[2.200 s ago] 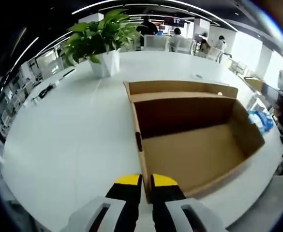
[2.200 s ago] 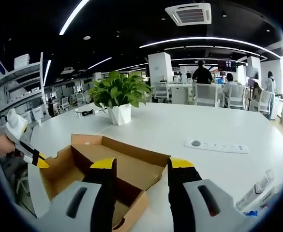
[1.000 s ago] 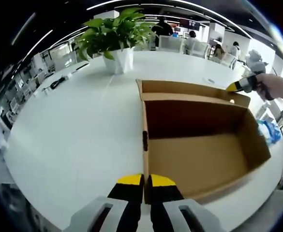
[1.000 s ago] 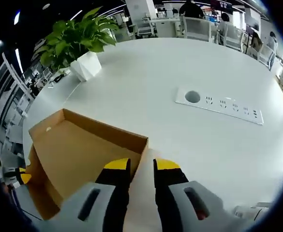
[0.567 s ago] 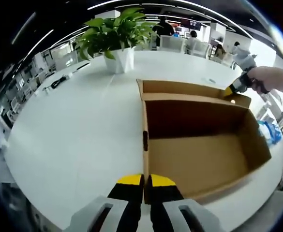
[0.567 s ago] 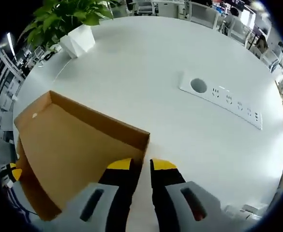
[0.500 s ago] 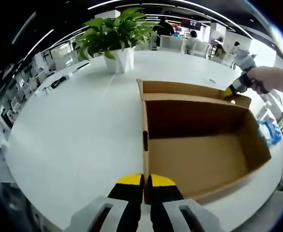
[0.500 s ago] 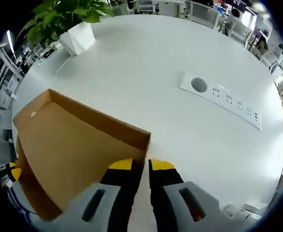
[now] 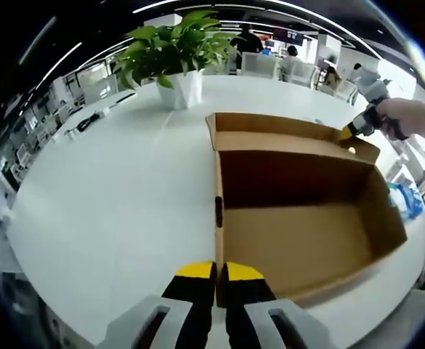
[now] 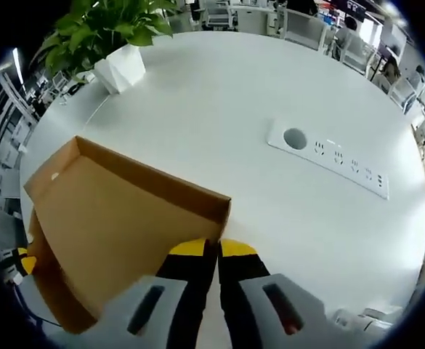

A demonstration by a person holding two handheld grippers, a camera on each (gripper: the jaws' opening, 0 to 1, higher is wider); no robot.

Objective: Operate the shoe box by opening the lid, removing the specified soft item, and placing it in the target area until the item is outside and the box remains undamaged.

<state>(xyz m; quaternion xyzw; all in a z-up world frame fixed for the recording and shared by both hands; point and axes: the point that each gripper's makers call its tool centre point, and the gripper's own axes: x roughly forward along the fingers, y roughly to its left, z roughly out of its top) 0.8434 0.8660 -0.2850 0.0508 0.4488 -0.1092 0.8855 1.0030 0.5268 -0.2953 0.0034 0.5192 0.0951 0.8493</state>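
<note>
Cardboard forms an open shoe box (image 9: 306, 218) lying on a white table (image 9: 110, 189), its brown interior bare in the left gripper view and its lid (image 10: 103, 218) folded back behind the far wall. The left gripper (image 9: 220, 270) has its yellow-tipped jaws pressed nearly together on the box's near corner, where the side wall meets the front edge. In the right gripper view, the right gripper (image 10: 213, 249) has its jaws drawn close on the lid's corner; whether cardboard actually sits between them is hard to tell, since the tips hide the edge. The left gripper view shows that right gripper at the far right corner of the lid, held by a person's hand (image 9: 405, 116). Beyond the box stands a potted plant (image 9: 174, 54) in a white pot. A white power strip (image 10: 328, 158) is set in the tabletop, well apart from the box. Something blue (image 9: 408, 198) lies past the box's right side, too blurred to identify.
</note>
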